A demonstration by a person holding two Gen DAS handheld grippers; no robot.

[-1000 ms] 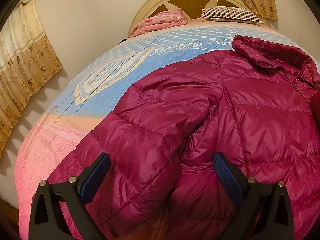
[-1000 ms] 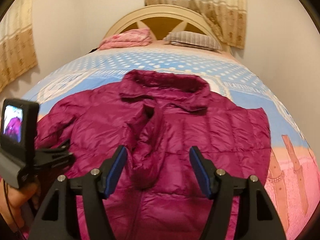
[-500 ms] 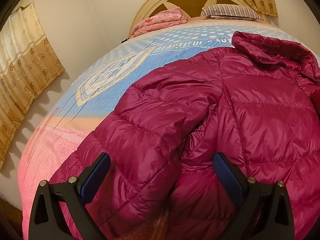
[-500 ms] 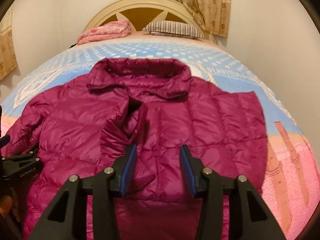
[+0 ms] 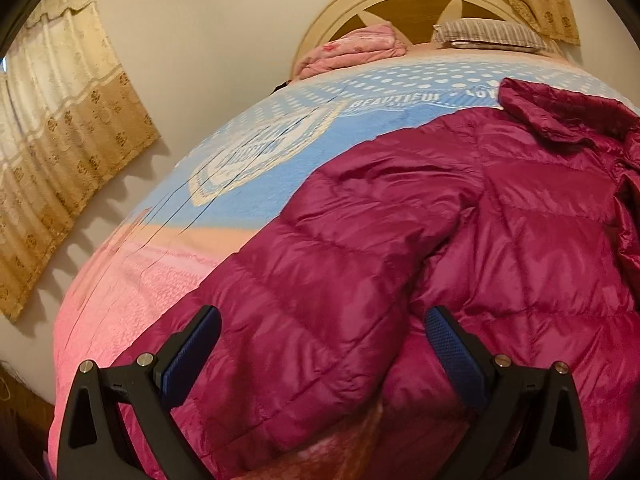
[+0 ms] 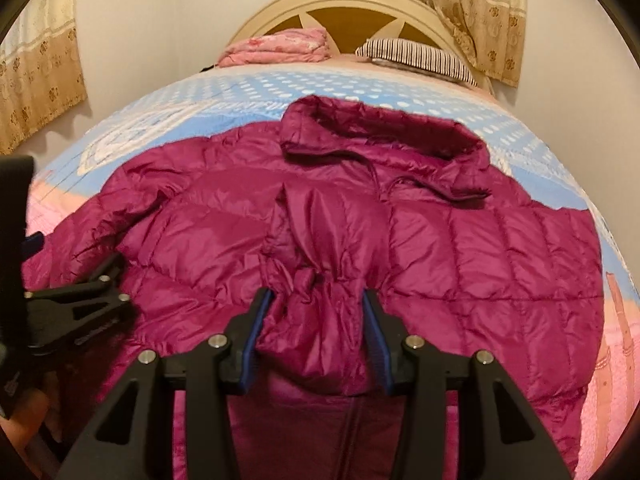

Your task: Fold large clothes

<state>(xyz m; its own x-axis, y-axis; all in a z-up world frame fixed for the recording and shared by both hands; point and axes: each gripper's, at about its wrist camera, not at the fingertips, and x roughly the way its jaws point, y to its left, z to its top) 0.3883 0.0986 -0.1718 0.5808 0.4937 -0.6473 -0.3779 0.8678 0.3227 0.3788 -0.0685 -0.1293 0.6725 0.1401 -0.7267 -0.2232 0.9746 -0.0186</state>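
Observation:
A magenta quilted down jacket [image 6: 480,248] lies spread front-up on the bed, collar [image 6: 380,136] toward the headboard. My right gripper [image 6: 316,295] is shut on a bunched fold of the jacket's front flap [image 6: 316,240] near the middle; the fabric puckers between the blue pads. My left gripper [image 5: 323,314] stands wide open just above the jacket's left sleeve [image 5: 340,248], with nothing pinched. The left gripper [image 6: 80,304] also shows at the left edge of the right wrist view, over the sleeve.
The bedspread [image 5: 248,168] is blue and pink with printed lettering. A folded pink blanket [image 6: 276,46] and a striped pillow [image 6: 416,56] lie by the cream headboard [image 6: 340,0]. Curtains [image 5: 60,120] hang on the left wall and behind the headboard.
My right gripper moved forward and down onto the jacket's middle, and its jaws narrowed onto the front flap. The left gripper stayed open over the sleeve, barely shifting.

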